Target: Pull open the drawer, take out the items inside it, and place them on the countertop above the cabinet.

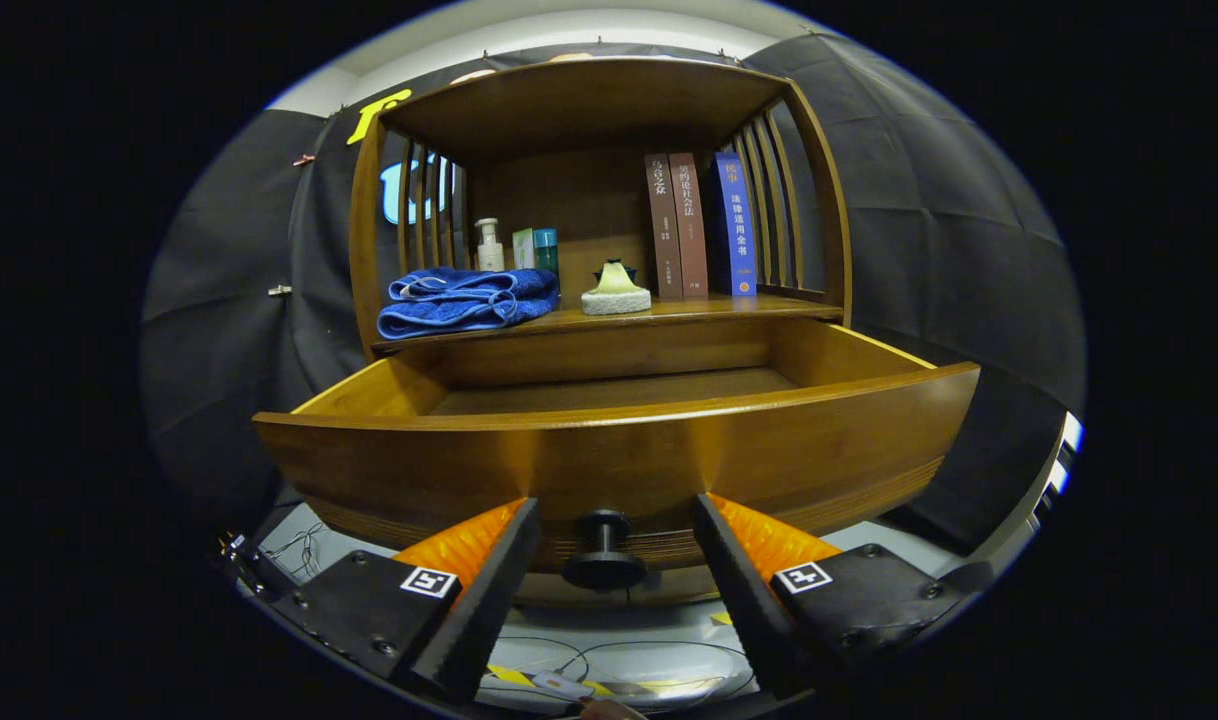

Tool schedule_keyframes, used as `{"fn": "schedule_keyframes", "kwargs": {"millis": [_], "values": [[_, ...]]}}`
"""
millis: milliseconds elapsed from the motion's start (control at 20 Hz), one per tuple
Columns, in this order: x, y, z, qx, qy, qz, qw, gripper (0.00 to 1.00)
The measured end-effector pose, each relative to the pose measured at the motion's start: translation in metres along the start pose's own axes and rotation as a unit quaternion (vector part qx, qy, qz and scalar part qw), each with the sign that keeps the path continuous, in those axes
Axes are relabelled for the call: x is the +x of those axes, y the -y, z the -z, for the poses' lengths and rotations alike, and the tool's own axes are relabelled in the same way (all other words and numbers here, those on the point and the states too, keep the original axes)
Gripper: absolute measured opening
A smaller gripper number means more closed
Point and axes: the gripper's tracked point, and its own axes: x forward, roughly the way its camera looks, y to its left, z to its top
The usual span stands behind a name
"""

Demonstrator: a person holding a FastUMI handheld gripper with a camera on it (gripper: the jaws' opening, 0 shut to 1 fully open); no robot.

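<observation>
Claw [617, 525] is standing open, my fingers flanking the drawer knob [604, 550] without touching. Drawer [619, 450] is sitting pulled out at twelve o'clock. I am judging retrieval next, though no contents are showing inside.

gripper [617, 520] | level, pointed forward | fingers [489, 560] spread wide apart | one on each side of knob [604, 550], neither touching it | tips just short of drawer [619, 460] front
</observation>
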Motion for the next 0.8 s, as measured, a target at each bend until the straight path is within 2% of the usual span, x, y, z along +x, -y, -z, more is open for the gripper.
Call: {"fn": "schedule_keyframes", "kwargs": {"millis": [250,800], "values": [[0.007,0.0,-0.004,-0.007,0.002,0.0,1.0,0.99],[0.091,-0.003,-0.033,-0.008,0.005,0.004,1.0,1.0]]}}
